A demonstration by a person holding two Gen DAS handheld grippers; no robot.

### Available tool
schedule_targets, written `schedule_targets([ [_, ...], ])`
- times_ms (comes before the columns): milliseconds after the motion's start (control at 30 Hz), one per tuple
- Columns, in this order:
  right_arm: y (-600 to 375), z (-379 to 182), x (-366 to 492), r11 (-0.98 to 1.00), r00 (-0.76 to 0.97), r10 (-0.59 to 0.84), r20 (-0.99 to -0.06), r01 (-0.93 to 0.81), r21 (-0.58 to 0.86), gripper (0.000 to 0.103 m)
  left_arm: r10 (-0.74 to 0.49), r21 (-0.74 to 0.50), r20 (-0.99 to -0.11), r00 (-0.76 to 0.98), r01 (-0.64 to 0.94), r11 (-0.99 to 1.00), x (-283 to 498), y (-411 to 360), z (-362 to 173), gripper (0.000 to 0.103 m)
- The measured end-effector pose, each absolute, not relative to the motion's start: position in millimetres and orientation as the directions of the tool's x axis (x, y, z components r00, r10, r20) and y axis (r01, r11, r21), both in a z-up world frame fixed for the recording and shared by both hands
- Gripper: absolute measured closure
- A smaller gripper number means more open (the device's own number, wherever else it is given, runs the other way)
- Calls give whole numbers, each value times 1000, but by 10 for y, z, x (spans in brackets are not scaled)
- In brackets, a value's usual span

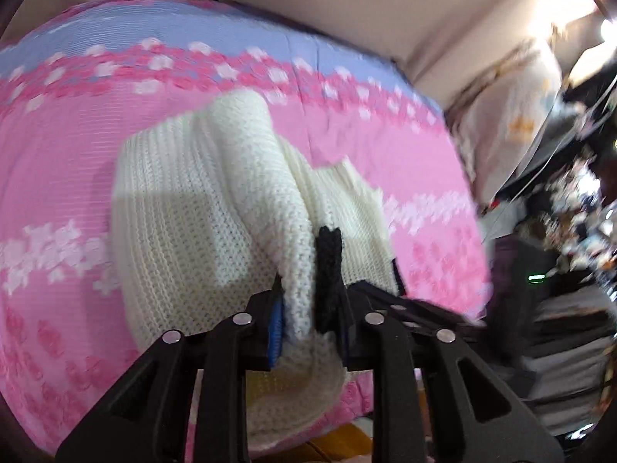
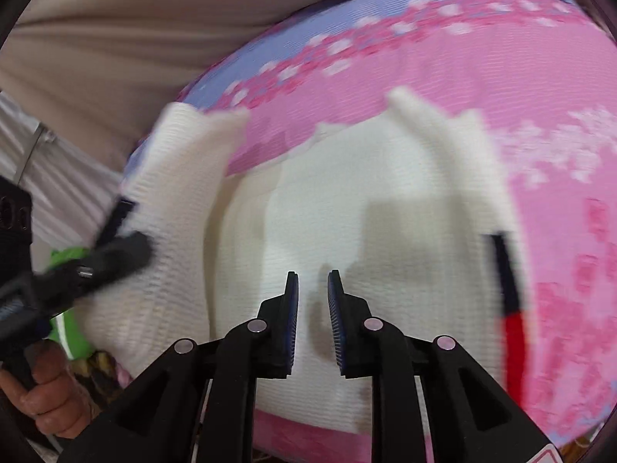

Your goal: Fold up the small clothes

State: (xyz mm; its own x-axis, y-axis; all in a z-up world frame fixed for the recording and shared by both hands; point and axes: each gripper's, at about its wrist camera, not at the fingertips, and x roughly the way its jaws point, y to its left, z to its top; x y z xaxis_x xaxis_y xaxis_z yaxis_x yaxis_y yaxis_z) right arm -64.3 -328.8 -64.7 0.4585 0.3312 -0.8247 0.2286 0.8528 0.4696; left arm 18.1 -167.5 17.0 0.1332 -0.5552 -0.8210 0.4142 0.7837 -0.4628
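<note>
A white knit garment (image 1: 185, 208) lies on the pink flowered bedspread (image 1: 58, 146). My left gripper (image 1: 308, 308) is shut on a bunched fold of it, together with a black trim strip (image 1: 327, 266), and this part is lifted. In the right wrist view the garment (image 2: 366, 200) spreads flat, with its left part raised where the left gripper (image 2: 112, 254) grips it. My right gripper (image 2: 313, 281) hovers over the garment's middle, open, with nothing between its pads. A black and red strip (image 2: 509, 293) runs along the garment's right edge.
A beige padded surface (image 1: 347, 7) rises behind the bed. A pale pillow (image 1: 513, 115) and dark clutter (image 1: 570, 231) lie off the bed's right side. A hand (image 2: 50, 386) holds the left gripper's handle beside a green object (image 2: 69, 339).
</note>
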Motion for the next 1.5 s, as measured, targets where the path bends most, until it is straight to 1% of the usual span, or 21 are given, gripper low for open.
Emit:
schedule_targets([
  [67, -3491, -638, -784, 857, 456, 279, -845, 280, 434, 77, -492, -402, -863, 118, 428, 809, 99, -1880, 23, 75],
  [100, -3565, -620, -848, 854, 458, 264, -849, 298, 426, 77, -527, -441, -842, 118, 412, 797, 58, -1836, 48, 75],
  [133, -3600, -596, -890, 850, 464, 259, -847, 307, 428, 74, -558, -472, -820, 126, 404, 784, 26, -1776, 92, 68],
  [167, -3635, -571, -954, 842, 478, 262, -839, 312, 441, 71, -573, -482, -805, 151, 397, 781, -6, -1668, 164, 53],
  [200, -3647, -527, -995, 832, 492, 269, -828, 313, 457, 63, -568, -471, -803, 181, 391, 790, -21, -1562, 221, 48],
  [233, -3658, -491, -1023, 823, 504, 280, -818, 312, 474, 51, -557, -453, -798, 231, 380, 807, -34, -1401, 290, 45],
  [333, -3531, -423, -957, 777, 527, 369, -766, 277, 565, 33, -510, -420, -809, 293, 318, 850, 24, -977, 354, 43],
  [433, -3279, -511, -721, 783, 487, 397, -778, 263, 564, 27, -456, -391, -834, 310, 248, 886, 59, -613, 291, 42],
  [500, -3151, -633, -564, 794, 425, 395, -815, 288, 535, 27, -427, -377, -847, 316, 210, 902, 6, -416, 241, 41],
  [600, -2972, -768, -440, 767, 372, 458, -808, 295, 570, 27, -419, -380, -855, 306, 179, 907, -109, -234, 162, 39],
  [700, -2787, -861, -337, 794, 326, 440, -837, 294, 532, 28, -420, -394, -864, 278, 146, 907, -184, -156, 49, 38],
  [767, -2661, -831, -279, 831, 313, 413, -855, 256, 494, 55, -425, -401, -860, 283, 140, 905, -206, -133, 54, 38],
  [800, -2624, -755, -276, 840, 328, 410, -851, 229, 493, 78, -422, -398, -857, 294, 141, 906, -217, -120, 80, 38],
  [833, -2629, -620, -289, 835, 371, 415, -831, 206, 509, 81, -422, -396, -852, 309, 147, 906, -228, -102, 128, 38],
  [967, -2851, 27, -431, 837, 548, 382, -744, 137, 530, 83, -429, -387, -839, 335, 187, 903, -246, -148, 239, 38],
  [1033, -3103, 167, -588, 853, 589, 319, -742, 163, 496, 83, -433, -376, -837, 334, 223, 900, -260, -239, 272, 38],
  [1100, -3375, -12, -696, 867, 560, 256, -788, 228, 444, 83, -436, -366, -838, 328, 256, 895, -267, -352, 280, 38],
  [1233, -3789, -950, -869, 832, 384, 230, -894, 400, 385, 81, -453, -359, -843, 292, 321, 876, -263, -631, 251, 37],
  [1333, -3827, -942, -969, 784, 449, 274, -851, 408, 468, 78, -468, -342, -846, 255, 414, 844, -304, -886, 278, 36],
  [1400, -3818, -870, -945, 779, 464, 287, -838, 397, 486, 73, -481, -341, -847, 226, 463, 818, -335, -1054, 263, 31],
  [1500, -3815, -787, -858, 791, 466, 287, -837, 377, 481, 68, -467, -320, -864, 190, 509, 799, -363, -1302, 162, 30],
])
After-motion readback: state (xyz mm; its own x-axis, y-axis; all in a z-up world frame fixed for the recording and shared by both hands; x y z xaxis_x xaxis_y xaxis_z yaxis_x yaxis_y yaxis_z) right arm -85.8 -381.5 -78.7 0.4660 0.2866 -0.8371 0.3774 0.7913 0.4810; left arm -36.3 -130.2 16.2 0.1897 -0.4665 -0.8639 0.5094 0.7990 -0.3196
